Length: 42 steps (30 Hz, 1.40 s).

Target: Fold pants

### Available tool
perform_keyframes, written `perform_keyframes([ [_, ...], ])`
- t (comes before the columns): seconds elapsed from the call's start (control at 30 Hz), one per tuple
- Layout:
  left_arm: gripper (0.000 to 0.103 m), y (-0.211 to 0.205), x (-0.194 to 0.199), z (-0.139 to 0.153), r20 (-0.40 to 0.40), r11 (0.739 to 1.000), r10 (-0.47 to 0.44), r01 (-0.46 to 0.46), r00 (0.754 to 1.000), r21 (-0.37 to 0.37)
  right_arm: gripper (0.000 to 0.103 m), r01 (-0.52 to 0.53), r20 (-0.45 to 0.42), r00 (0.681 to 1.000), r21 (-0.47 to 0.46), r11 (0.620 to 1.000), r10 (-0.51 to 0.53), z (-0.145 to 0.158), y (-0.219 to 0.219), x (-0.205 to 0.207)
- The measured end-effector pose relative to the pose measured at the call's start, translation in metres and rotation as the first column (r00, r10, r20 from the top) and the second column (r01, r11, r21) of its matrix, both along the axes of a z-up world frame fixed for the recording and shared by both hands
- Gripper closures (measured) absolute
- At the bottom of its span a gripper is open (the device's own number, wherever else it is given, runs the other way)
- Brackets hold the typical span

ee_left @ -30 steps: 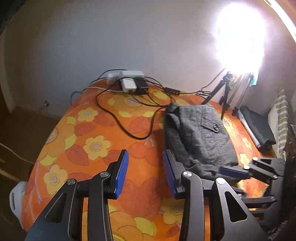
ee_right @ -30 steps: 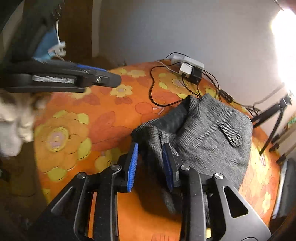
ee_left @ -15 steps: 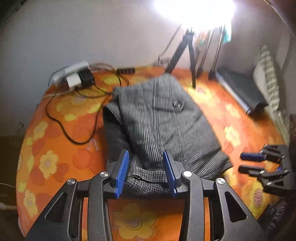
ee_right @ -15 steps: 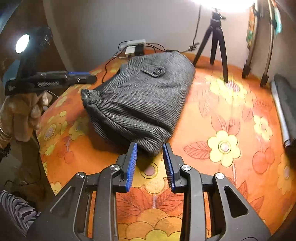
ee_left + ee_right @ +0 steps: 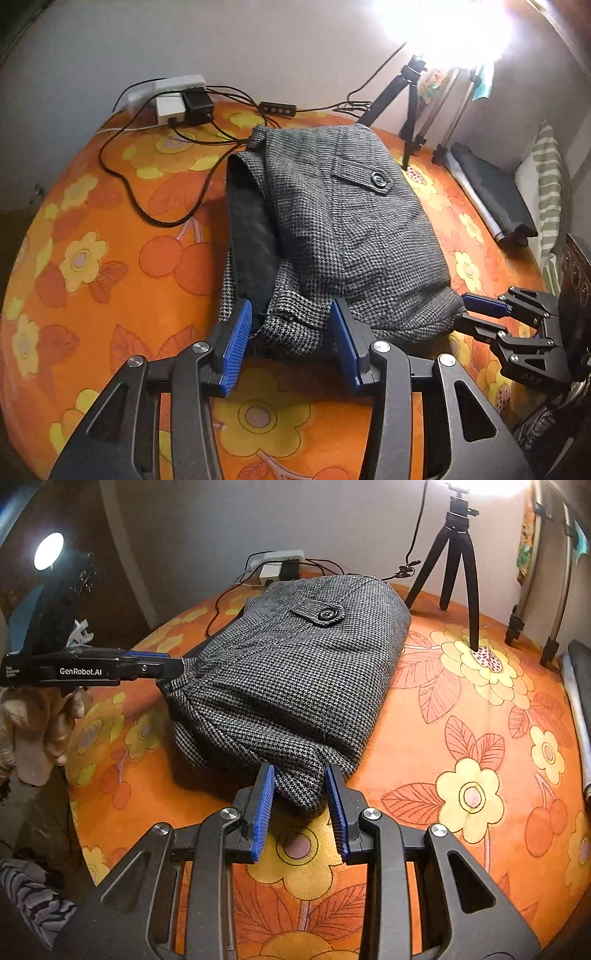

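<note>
Both grippers sit at the near edge of my folded pants (image 5: 343, 229): left gripper (image 5: 291, 339) opening around the hem, right gripper (image 5: 300, 805) apart, maybe touching cloth.

"GenRobot.AI" is printed in white on the left hand-held gripper (image 5: 168, 668).

One folded grey houndstooth wool pair of pants (image 5: 343, 236) at centre. Two black grippers with blue pads: left (image 5: 291, 347), right (image 5: 300, 808). One black tripod (image 5: 456, 565) at one o'clock. One white power strip (image 5: 166, 86) at eleven o'clock.
</note>
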<state>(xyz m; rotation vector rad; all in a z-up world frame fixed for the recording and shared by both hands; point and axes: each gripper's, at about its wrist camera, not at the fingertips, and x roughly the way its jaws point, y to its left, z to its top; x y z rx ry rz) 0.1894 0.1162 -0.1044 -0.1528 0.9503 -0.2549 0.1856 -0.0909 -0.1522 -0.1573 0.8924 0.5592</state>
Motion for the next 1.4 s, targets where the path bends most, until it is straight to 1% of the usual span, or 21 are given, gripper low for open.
perform_keyframes([
  [0.07, 0.061, -0.001, -0.001, 0.000, 0.012, 1.000, -0.004, 0.004, 1.000, 0.002, 0.075, -0.009, -0.001, 1.000, -0.005, 1.000, 0.009, 0.002, -0.002, 0.000],
  [0.1, 0.064, -0.001, -0.002, 0.001, 0.017, 1.000, -0.007, 0.007, 1.000, -0.001, 0.075, -0.010, 0.002, 1.000, -0.005, 1.000, 0.010, 0.005, -0.003, -0.001],
  [0.17, 0.079, -0.003, -0.004, 0.001, 0.029, 1.000, -0.013, 0.013, 0.999, -0.002, 0.075, -0.006, 0.007, 1.000, -0.011, 1.000, 0.006, 0.008, -0.004, 0.001],
  [0.2, 0.083, -0.004, -0.006, 0.002, 0.040, 1.000, -0.014, 0.014, 0.999, -0.001, 0.075, -0.001, 0.008, 1.000, -0.017, 1.000, 0.001, 0.009, -0.005, 0.003],
  [0.23, 0.089, -0.005, -0.007, 0.003, 0.049, 1.000, -0.016, 0.016, 0.999, 0.000, 0.074, 0.002, 0.007, 1.000, -0.021, 1.000, -0.002, 0.010, -0.005, 0.004],
  [0.33, 0.090, -0.008, -0.017, 0.013, 0.111, 0.999, -0.021, 0.017, 0.994, 0.035, 0.075, -0.003, -0.004, 1.000, -0.034, 0.999, 0.003, 0.008, -0.002, 0.008],
  [0.4, 0.090, -0.010, -0.021, 0.015, 0.134, 0.996, -0.036, 0.024, 0.990, 0.089, 0.075, -0.017, -0.014, 1.000, -0.044, 0.999, 0.016, 0.004, 0.001, 0.007],
  [0.43, 0.090, -0.009, -0.021, 0.010, 0.112, 0.994, -0.034, 0.021, 0.993, 0.112, 0.075, -0.021, -0.019, 1.000, -0.047, 0.999, 0.020, 0.002, 0.001, 0.007],
  [0.53, 0.090, -0.003, -0.019, 0.001, 0.061, 0.992, -0.029, 0.021, 0.998, 0.128, 0.075, -0.029, -0.033, 0.999, -0.026, 0.999, 0.028, 0.000, -0.004, 0.005],
  [0.6, 0.089, -0.003, -0.021, 0.005, 0.065, 0.988, -0.052, 0.042, 0.997, 0.147, 0.074, -0.041, -0.035, 0.999, 0.001, 0.999, 0.041, 0.001, -0.012, 0.001],
  [0.67, 0.079, -0.005, -0.022, 0.015, 0.081, 0.982, -0.061, 0.046, 0.995, 0.183, 0.075, -0.057, -0.024, 0.998, 0.003, 0.998, 0.057, 0.003, -0.019, -0.002],
  [0.7, 0.076, -0.007, -0.022, 0.023, 0.094, 0.980, -0.072, 0.053, 0.993, 0.192, 0.075, -0.061, -0.022, 0.998, -0.001, 0.998, 0.061, 0.003, -0.020, -0.004],
  [0.83, 0.072, -0.020, -0.011, 0.047, 0.133, 0.979, -0.103, 0.077, 0.986, 0.187, 0.075, -0.063, -0.032, 0.997, 0.016, 0.998, 0.063, 0.001, -0.022, 0.002],
  [0.87, 0.069, -0.026, -0.005, 0.052, 0.141, 0.980, -0.115, 0.089, 0.983, 0.179, 0.075, -0.064, -0.036, 0.997, 0.025, 0.998, 0.065, 0.000, -0.022, 0.004],
  [0.93, 0.063, -0.042, 0.010, 0.059, 0.136, 0.978, -0.160, 0.138, 0.978, 0.156, 0.075, -0.075, -0.040, 0.996, 0.034, 0.997, 0.076, -0.002, -0.019, 0.005],
  [0.97, 0.063, -0.050, 0.018, 0.059, 0.134, 0.976, -0.176, 0.154, 0.975, 0.155, 0.075, -0.084, -0.043, 0.995, 0.037, 0.996, 0.086, -0.004, -0.017, 0.006],
  [1.07, 0.063, -0.075, 0.046, 0.050, 0.107, 0.974, -0.203, 0.190, 0.973, 0.122, 0.075, -0.096, -0.034, 0.995, 0.024, 0.995, 0.097, -0.008, -0.013, 0.003],
  [1.1, 0.063, -0.082, 0.054, 0.045, 0.096, 0.973, -0.209, 0.198, 0.973, 0.117, 0.077, -0.100, -0.028, 0.995, 0.010, 0.995, 0.100, -0.009, -0.011, 0.003],
  [1.13, 0.063, -0.091, 0.066, 0.035, 0.080, 0.971, -0.214, 0.203, 0.974, 0.126, 0.086, -0.098, -0.016, 0.995, -0.002, 0.995, 0.098, -0.010, -0.009, 0.002],
  [1.27, 0.063, -0.105, 0.090, 0.006, 0.031, 0.968, -0.197, 0.190, 0.980, 0.166, 0.091, -0.099, -0.003, 0.995, -0.011, 0.995, 0.099, -0.011, -0.008, -0.001],
  [1.4, 0.063, -0.101, 0.100, -0.011, 0.025, 0.970, -0.169, 0.161, 0.985, 0.183, 0.093, -0.133, 0.012, 0.991, -0.036, 0.990, 0.134, -0.010, -0.006, -0.009],
])
